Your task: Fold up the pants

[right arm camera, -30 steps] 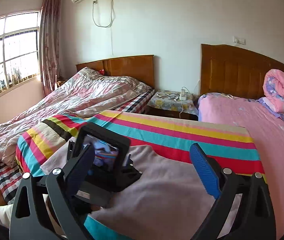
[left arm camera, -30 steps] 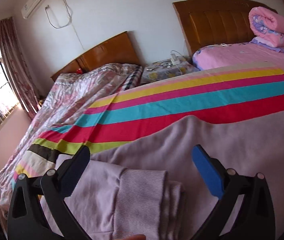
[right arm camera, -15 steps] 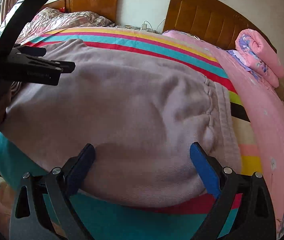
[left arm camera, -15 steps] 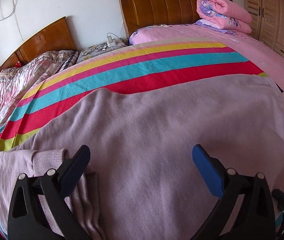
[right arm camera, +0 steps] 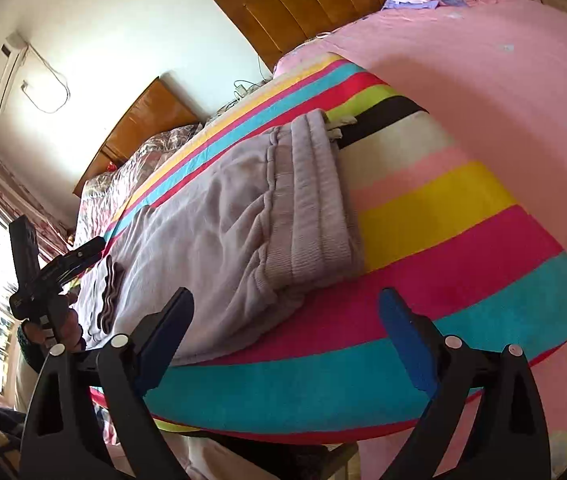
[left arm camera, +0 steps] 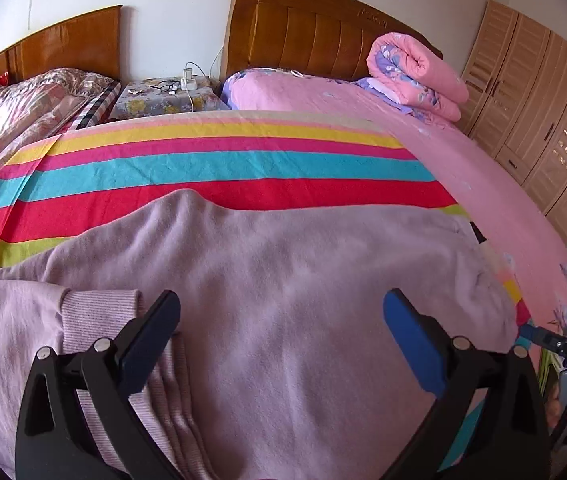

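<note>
The pants [left arm camera: 283, 300] [right arm camera: 219, 216] lie spread on the striped blanket [left arm camera: 223, 168] [right arm camera: 463, 240] that covers the near end of the bed [left arm camera: 463, 168] [right arm camera: 483, 60]. They are pale lilac fleece. In the right wrist view the ribbed waistband [right arm camera: 319, 200] is at the pants' far right end, with two pale drawstring tips poking out beyond it onto the blanket. In the left wrist view a ribbed cuff [left arm camera: 99, 312] sits folded over at the pants' left end; the lower part of it is hidden behind the left tongs [left arm camera: 281, 336].

The left tongs hover over the pants with the jaws wide apart and nothing between them. The right tongs [right arm camera: 285, 320] are also spread apart and empty, over the pants' near edge and the blanket's teal stripe. Whether either touches the cloth cannot be told.

In the right wrist view the left tongs [right arm camera: 83, 256] appear small at the pants' far left end, held by a hand that is partly cut off. In the left wrist view only a tip of the right tongs [left arm camera: 543, 338] shows at the pants' right edge.

Beyond the pants, a rolled quilt [left arm camera: 415, 76] rests by the headboard [left arm camera: 323, 32].
</note>
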